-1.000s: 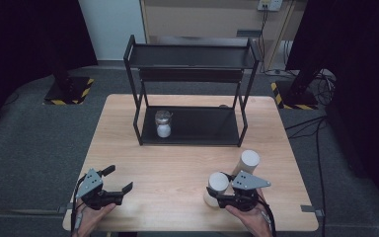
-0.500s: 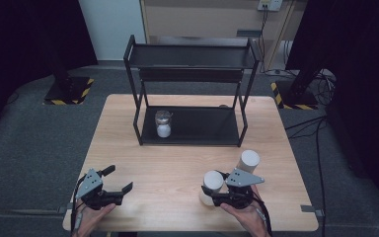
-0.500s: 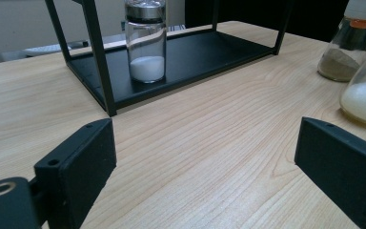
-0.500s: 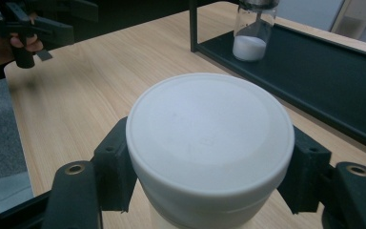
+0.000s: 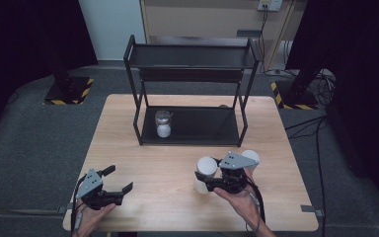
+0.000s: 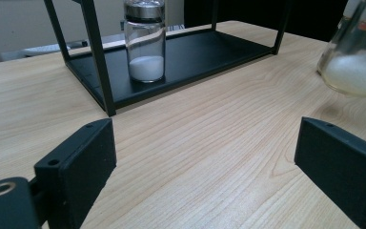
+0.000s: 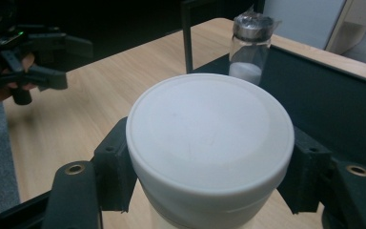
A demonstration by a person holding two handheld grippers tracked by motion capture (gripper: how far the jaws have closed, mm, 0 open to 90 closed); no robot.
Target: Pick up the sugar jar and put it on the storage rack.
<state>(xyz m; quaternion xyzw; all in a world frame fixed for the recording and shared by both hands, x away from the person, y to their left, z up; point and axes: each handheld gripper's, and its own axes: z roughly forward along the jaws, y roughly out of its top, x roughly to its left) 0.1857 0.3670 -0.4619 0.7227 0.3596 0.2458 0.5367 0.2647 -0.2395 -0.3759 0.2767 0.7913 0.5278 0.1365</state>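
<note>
Wooden table (image 5: 143,148) bears black rack (image 5: 190,84); second white-lidded jar (image 5: 250,158) beside.

Bare counter (image 5: 177,168) lay open across the frame's centre, between both hands. At upper centre the black rack (image 5: 190,94) blocked the way; its lower shelf stood free right of the small vial (image 5: 163,123).

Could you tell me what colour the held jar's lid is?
White lid, clearest in the right gripper view.
</note>
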